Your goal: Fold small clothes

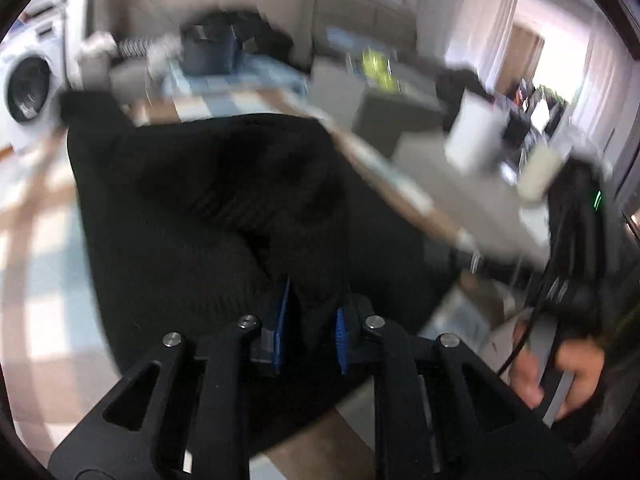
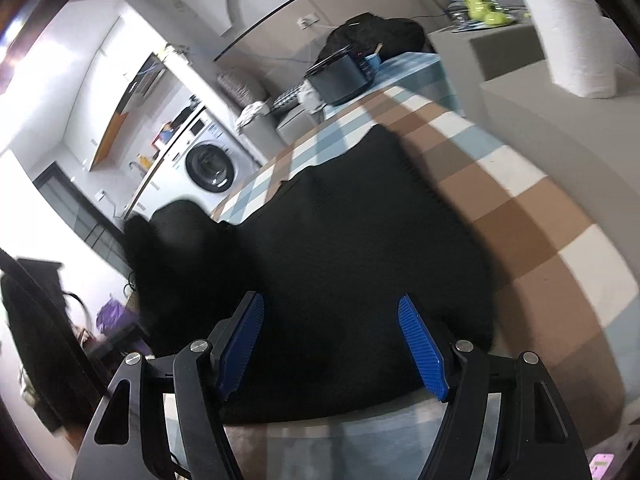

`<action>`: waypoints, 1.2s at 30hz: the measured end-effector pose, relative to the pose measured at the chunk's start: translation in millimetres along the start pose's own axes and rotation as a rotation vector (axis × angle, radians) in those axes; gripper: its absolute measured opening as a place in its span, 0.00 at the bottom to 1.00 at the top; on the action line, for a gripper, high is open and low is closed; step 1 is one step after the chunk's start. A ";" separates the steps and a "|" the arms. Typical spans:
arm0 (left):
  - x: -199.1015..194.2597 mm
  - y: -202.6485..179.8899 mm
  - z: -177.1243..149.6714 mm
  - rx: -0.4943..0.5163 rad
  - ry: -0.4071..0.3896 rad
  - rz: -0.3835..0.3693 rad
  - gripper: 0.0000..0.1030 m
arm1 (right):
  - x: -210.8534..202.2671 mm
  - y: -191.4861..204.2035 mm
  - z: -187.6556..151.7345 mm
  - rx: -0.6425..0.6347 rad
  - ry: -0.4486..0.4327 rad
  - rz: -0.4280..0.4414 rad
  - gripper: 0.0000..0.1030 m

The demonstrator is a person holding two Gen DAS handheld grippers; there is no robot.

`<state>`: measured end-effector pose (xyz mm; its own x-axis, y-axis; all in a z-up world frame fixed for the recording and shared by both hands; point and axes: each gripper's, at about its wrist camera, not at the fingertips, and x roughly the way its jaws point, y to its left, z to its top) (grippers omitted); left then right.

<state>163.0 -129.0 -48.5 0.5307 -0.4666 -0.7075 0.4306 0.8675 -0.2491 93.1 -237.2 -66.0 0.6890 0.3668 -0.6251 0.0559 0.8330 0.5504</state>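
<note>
A black knit garment (image 1: 208,200) lies on a table with a checked cloth (image 1: 36,264). My left gripper (image 1: 310,312) is shut on a bunched fold of the garment between its blue pads and lifts that edge. In the right wrist view the same garment (image 2: 360,232) spreads over the checked cloth (image 2: 520,208), with one part hanging off the left table edge. My right gripper (image 2: 332,320) is open and empty, its blue pads (image 2: 420,344) wide apart just above the garment's near edge. The left view is motion-blurred.
A dark pot (image 2: 340,76) and a blue cup (image 2: 372,60) stand at the table's far end. A white paper roll (image 2: 568,28) stands on a grey ledge to the right. A washing machine (image 2: 208,164) is beyond the table. The hand on the right gripper (image 1: 556,364) shows in the left view.
</note>
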 end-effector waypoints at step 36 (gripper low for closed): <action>-52.1 130.3 -44.8 -0.400 -0.088 0.114 0.63 | 42.4 36.3 -13.6 0.050 0.273 0.168 0.15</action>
<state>158.8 16.1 -73.7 0.6265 -0.3622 -0.6902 0.0581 0.9047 -0.4221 114.5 -185.8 -80.1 0.4731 0.6004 -0.6447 -0.0020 0.7325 0.6808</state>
